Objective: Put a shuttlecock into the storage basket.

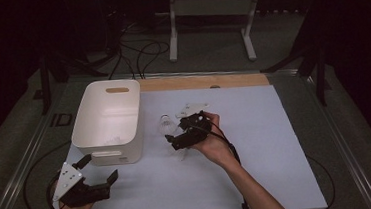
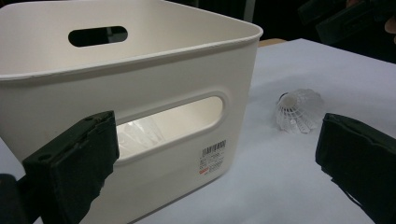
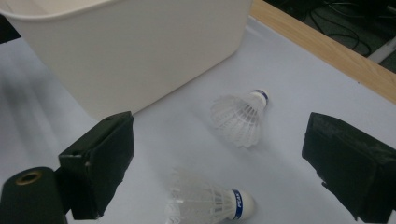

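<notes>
Your right gripper (image 1: 176, 138) hangs over the white table top (image 1: 259, 169) just right of the white storage bin (image 1: 107, 121), its jaws spread wide and holding nothing. In the right gripper view those jaws frame two white shuttlecocks lying on their sides: the farther shuttlecock (image 3: 240, 116) rests between the jaws with its blue-banded cork tip pointing away toward the wooden table edge (image 3: 327, 51), and the nearer shuttlecock (image 3: 205, 203) lies at the bottom of that view, cork tip to the right, closer to the left-hand jaw. The two are near each other but not touching, and both sit apart from the bin wall. From above, one shuttlecock (image 1: 165, 124) shows just beside the bin's right wall, right next to your gripper. Your left gripper (image 1: 87, 185) sits at the near left corner of the table, just in front of the bin, jaws likewise wide open and empty. In the left gripper view it faces the bin's handle slot (image 2: 173, 123), through which something white and feathery lies inside; you cannot tell exactly what it is.
</notes>
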The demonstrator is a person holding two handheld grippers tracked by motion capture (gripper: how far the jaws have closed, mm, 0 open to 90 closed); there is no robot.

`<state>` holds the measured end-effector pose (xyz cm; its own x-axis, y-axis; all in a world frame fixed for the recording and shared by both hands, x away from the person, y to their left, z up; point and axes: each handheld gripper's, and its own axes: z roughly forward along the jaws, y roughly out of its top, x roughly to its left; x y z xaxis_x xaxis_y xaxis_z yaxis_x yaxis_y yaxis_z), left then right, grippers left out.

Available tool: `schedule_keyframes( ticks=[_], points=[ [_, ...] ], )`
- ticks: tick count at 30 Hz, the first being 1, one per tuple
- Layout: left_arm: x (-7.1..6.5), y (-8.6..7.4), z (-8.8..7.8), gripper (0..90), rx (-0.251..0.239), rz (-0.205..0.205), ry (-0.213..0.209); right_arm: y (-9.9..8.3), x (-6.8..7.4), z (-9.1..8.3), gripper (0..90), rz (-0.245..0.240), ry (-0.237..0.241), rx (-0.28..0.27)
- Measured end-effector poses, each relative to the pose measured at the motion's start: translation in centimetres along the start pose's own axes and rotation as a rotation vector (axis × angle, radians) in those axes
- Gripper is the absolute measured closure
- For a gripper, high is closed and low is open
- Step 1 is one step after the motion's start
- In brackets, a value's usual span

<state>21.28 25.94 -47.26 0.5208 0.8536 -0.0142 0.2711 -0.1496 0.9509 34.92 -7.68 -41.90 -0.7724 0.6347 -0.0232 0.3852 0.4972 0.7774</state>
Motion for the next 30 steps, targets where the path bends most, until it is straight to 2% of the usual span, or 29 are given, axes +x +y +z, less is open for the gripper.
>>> schedule_keyframes(
  ticks=[22, 30],
  points=[
    [0.0, 0.0, 0.0, 0.0, 0.0, 0.0, 0.001, -1.8, 0.0, 0.8, 8.7, 0.031, 0.008, 0.016],
    [0.0, 0.0, 0.0, 0.0, 0.0, 0.001, 0.0, -2.2, 0.0, 1.0, 8.7, 0.025, 0.012, 0.025]
  ],
)
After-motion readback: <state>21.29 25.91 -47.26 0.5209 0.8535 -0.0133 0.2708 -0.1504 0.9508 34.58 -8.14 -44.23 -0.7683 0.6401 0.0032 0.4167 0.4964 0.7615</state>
